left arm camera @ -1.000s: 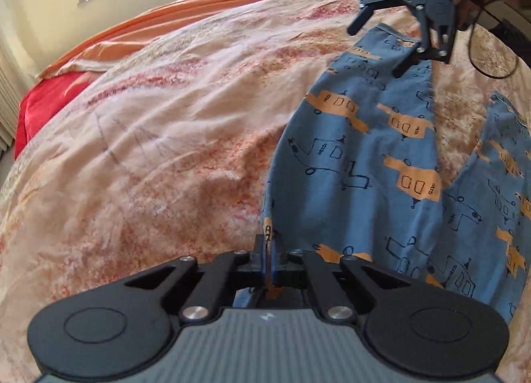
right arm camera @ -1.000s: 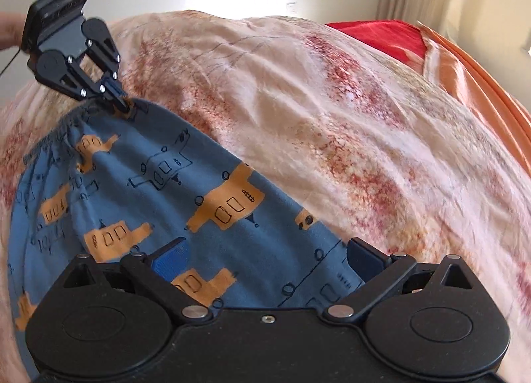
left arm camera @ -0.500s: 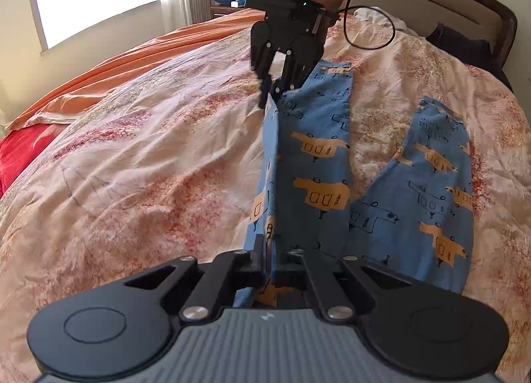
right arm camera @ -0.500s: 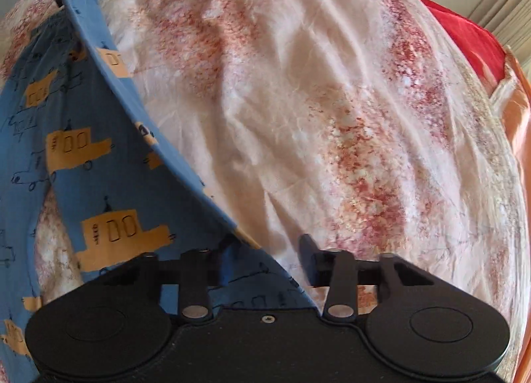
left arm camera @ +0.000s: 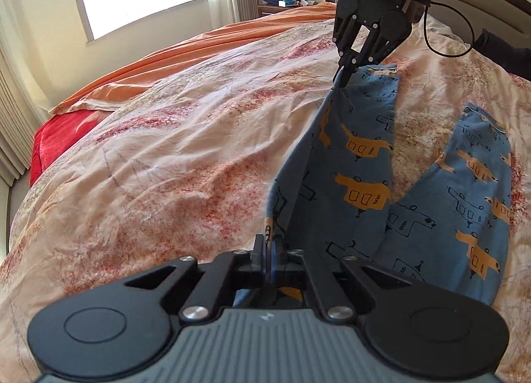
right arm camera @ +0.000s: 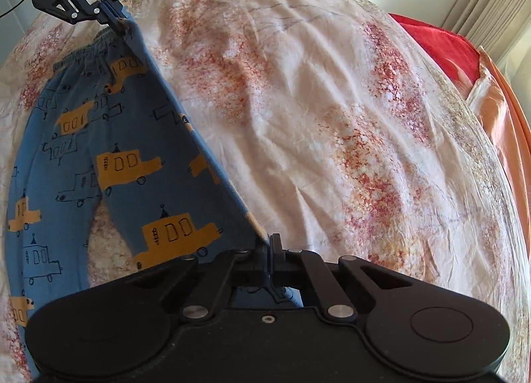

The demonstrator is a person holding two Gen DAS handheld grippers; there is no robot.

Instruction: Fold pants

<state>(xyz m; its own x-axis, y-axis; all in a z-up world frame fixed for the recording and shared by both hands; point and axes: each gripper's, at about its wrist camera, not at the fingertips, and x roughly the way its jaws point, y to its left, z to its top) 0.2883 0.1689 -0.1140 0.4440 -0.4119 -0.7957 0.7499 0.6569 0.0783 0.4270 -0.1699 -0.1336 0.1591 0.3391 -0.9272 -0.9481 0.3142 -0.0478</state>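
Mottled peach duvet fills both views; blue car-print pants lie right of centre. The left gripper pinches the waistband corner, the right gripper the hem, lifting one outer edge, apparently to fold leg over leg.

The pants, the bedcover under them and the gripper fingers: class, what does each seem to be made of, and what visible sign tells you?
Pants: soft matte knit, probably cotton jersey; they drape limply and the waistband is gathered.
Bedcover: thin woven cloth, likely cotton; fine sharp creases, no sheen.
Left gripper and right gripper fingers: black rigid plastic, apparently; matte moulded links with metal pins.
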